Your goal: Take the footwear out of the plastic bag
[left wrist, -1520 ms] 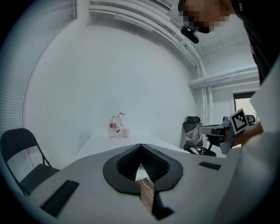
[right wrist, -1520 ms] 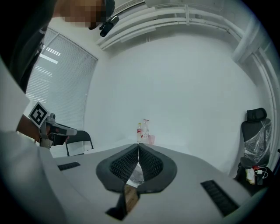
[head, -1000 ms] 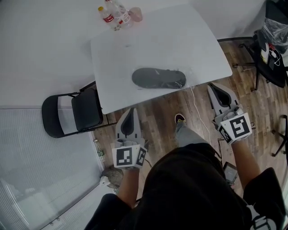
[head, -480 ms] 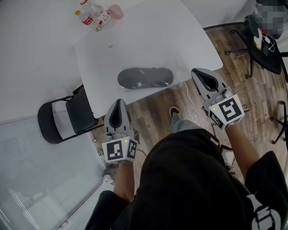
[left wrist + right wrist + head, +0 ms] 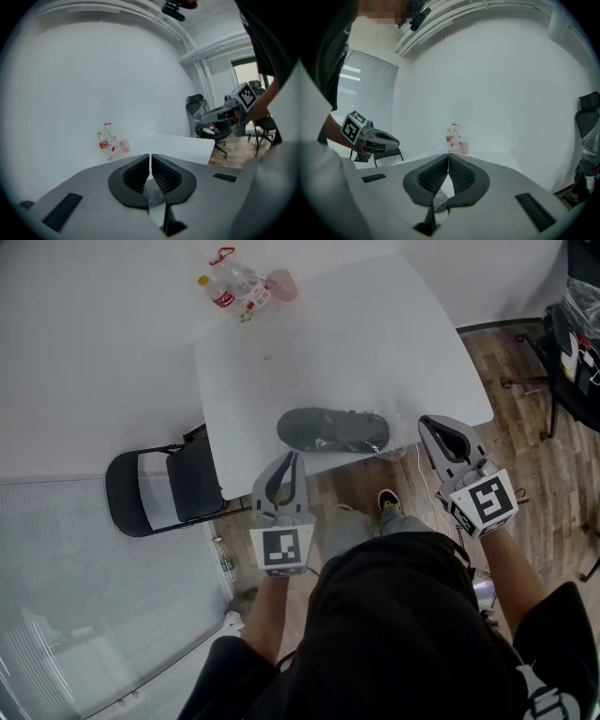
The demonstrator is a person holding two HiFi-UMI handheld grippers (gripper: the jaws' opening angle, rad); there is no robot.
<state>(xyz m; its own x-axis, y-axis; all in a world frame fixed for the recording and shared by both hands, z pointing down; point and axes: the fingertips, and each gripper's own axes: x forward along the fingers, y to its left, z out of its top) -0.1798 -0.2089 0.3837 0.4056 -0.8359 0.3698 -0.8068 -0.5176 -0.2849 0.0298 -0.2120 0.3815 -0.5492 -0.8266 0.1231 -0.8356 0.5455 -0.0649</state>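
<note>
A dark shoe inside a clear plastic bag (image 5: 333, 430) lies near the front edge of the white table (image 5: 375, 343). My left gripper (image 5: 296, 457) is shut and empty, its tips just short of the table edge, below the shoe's left end. To the right of the shoe's toe, off the table's front right corner, my right gripper (image 5: 425, 422) is also shut and holds nothing. In the left gripper view the jaws (image 5: 150, 159) are pressed together; the right gripper view shows the same (image 5: 448, 161). Neither gripper touches the bag.
Plastic bottles and a pink cup (image 5: 242, 287) stand at the table's far left corner. A black folding chair (image 5: 159, 489) is left of the table. An office chair (image 5: 579, 329) stands at the far right. A white cable (image 5: 420, 479) hangs off the front edge.
Both shut grippers have come closer to the table's front edge and the bagged shoe. The left one has shifted right and rolled.
</note>
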